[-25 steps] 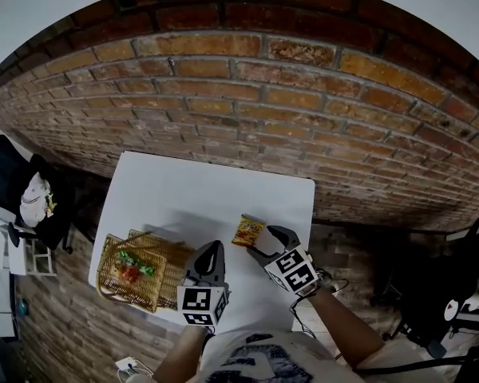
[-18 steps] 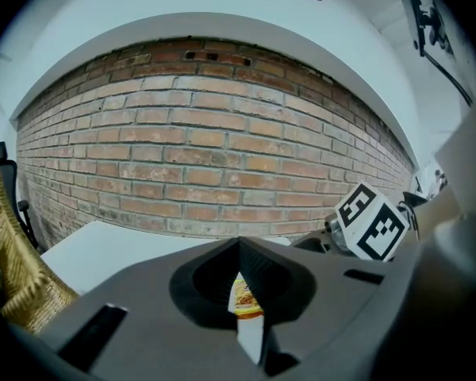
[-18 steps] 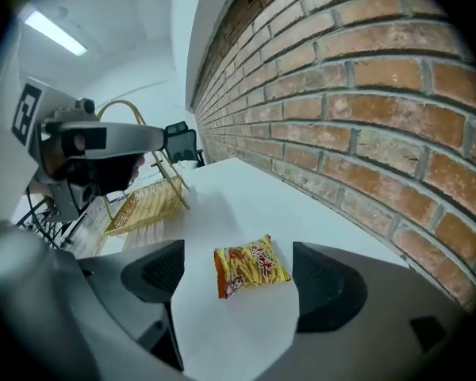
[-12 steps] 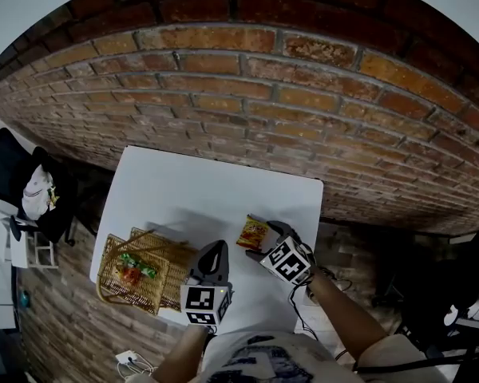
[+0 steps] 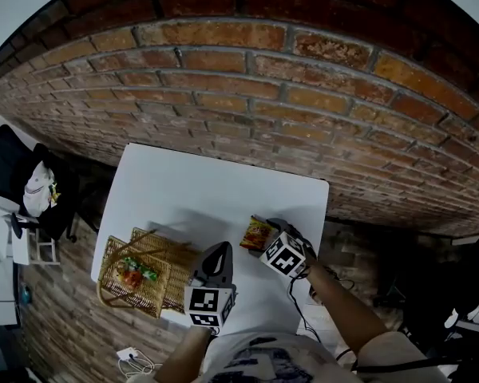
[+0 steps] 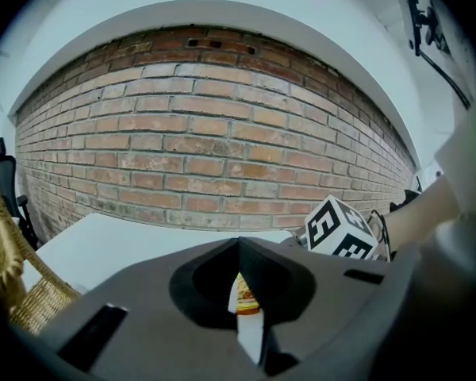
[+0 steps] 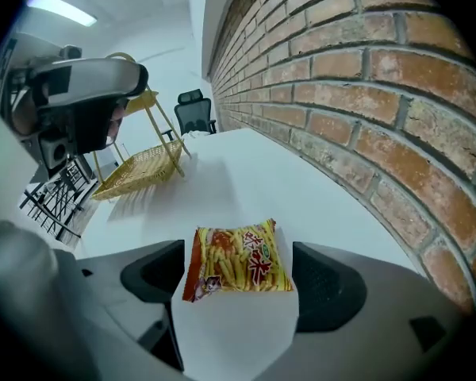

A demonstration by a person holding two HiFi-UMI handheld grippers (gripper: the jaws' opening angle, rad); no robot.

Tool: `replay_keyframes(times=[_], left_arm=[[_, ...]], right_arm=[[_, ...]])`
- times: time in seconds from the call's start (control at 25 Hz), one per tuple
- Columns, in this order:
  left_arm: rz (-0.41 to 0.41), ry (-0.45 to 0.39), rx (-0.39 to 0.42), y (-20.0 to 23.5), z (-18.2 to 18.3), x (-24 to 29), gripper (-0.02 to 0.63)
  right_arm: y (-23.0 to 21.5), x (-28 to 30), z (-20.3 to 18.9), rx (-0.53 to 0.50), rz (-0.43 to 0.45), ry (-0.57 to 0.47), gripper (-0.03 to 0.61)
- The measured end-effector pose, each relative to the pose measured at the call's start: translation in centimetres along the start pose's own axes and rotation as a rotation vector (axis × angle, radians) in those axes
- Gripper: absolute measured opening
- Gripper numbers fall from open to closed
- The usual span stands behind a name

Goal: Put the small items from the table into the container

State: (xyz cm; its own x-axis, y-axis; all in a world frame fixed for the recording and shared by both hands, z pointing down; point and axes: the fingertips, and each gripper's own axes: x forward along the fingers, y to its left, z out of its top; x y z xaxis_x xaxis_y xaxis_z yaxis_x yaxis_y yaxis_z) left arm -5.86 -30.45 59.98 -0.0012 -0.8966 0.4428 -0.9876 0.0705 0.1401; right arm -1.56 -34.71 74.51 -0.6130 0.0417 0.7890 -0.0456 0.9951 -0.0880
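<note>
A small orange snack packet [image 5: 254, 231] lies flat on the white table [image 5: 191, 194] near its right front corner. My right gripper [image 5: 269, 234] is lowered over it, open at its widest. In the right gripper view the packet [image 7: 236, 262] lies between the two pads [image 7: 327, 284] with narrow gaps on either side. My left gripper [image 5: 215, 258] hovers shut over the table's front edge, beside the wicker basket [image 5: 112, 292]. Through its thin slit in the left gripper view I glimpse the packet [image 6: 244, 296].
The basket holds a red and green packet [image 5: 134, 268] and has a tall hoop handle [image 7: 160, 121]. A brick wall [image 5: 247, 94] runs along the table's far side. A dark chair with clothes [image 5: 30, 196] stands left of the table.
My right gripper has sunk toward the table and its jaws have opened wider, so they now straddle the snack packet. The left gripper has stayed put.
</note>
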Motion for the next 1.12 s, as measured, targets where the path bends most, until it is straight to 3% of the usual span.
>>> replay_keyframes(times=[0.36,0.88,1.12], left_arm=[[-0.013,0.033,-0.013,0.1,-0.5,0.4,0.049],[-0.002,0.012,-0.013,0.6,-0.5,-0.1,0.049],[-0.005,0.006,-0.008,0.5,-0.4,-1.1,0.049]], right_arm=[[-0.1,2.2,-1.1,-0.005,0.029,0.057,0.4],[-0.2,3.0,-1.8,-0.051,-0.012,0.11,0.394],[-0.1,2.2,-2.0,0.003,-0.035,0.102,0.315]])
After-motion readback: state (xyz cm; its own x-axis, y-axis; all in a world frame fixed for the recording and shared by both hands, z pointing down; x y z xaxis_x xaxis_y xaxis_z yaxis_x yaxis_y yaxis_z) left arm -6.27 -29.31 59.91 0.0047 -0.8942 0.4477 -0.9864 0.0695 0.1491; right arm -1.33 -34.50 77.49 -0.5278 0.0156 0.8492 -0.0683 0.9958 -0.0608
